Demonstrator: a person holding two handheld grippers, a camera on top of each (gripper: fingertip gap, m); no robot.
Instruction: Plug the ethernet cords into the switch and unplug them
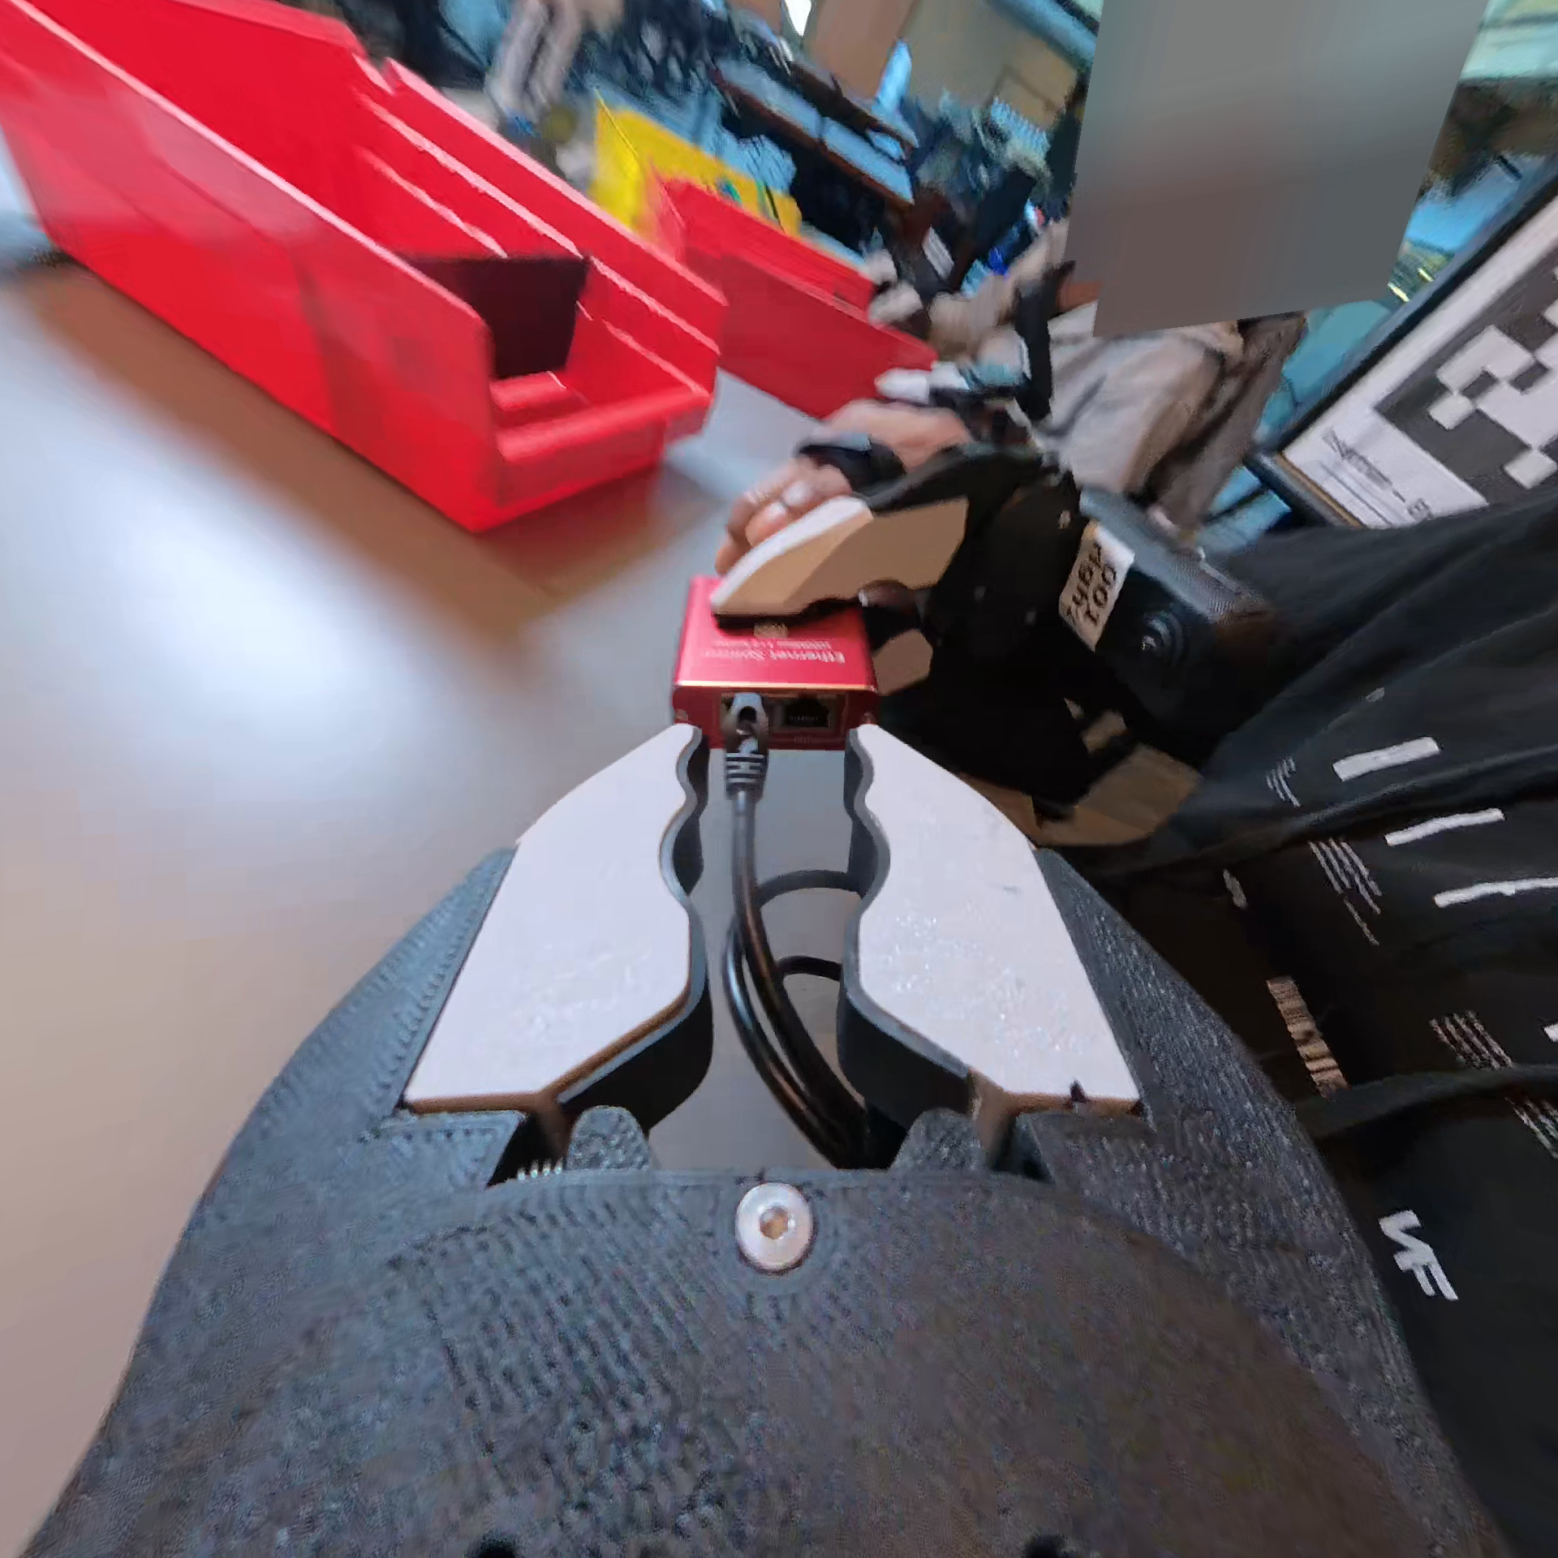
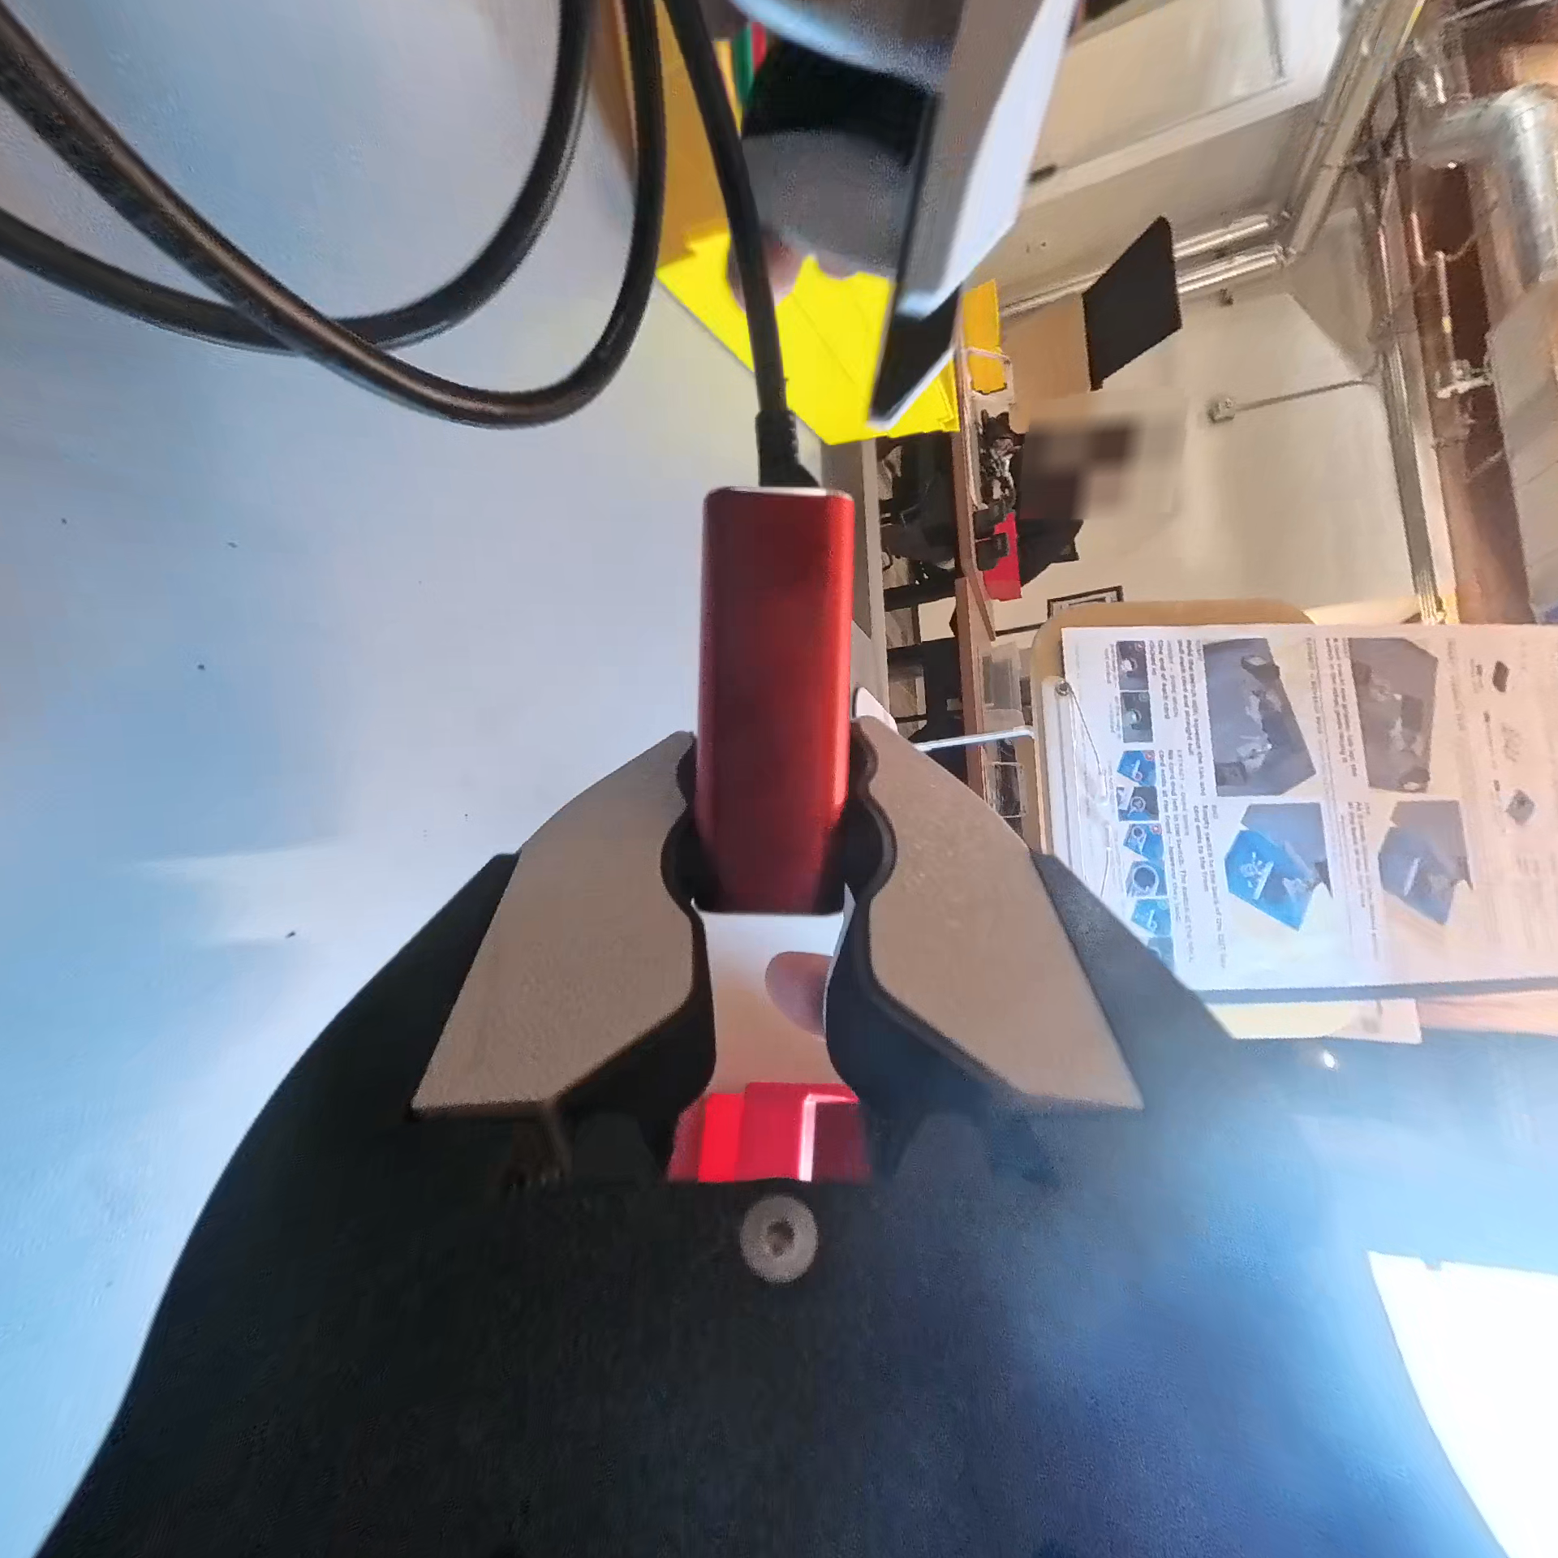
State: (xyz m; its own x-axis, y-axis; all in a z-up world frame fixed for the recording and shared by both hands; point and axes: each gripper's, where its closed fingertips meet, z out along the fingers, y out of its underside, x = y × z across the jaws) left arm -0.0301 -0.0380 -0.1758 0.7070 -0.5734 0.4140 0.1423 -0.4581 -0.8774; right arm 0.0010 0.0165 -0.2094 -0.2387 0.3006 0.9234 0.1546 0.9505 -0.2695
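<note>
Switch (image 1: 774, 666), a small red metal box, sits just above the tabletop (image 1: 211, 759), clamped across its flat faces by the right tongs (image 2: 771, 780); in the right wrist view its narrow red side runs straight out between the two closed-in fingers. In the left wrist view its port face looks toward the camera with two sockets side by side. One black ethernet cord (image 1: 746, 809) is plugged into the left socket, its ribbed boot hanging down from it, and the cable runs back between the fingers of the left tongs (image 1: 771, 750) and loops on the tabletop below. The right socket shows bare. Those left tongs stand spread apart, holding nothing, their tips just short of the port face, one on either side of the cord without touching it. Farther out, red plastic bins (image 1: 354, 287) stand on the tabletop behind the switch, blurred. At the right of the right wrist view a printed instruction sheet (image 2: 1315, 801) stands propped up.
</note>
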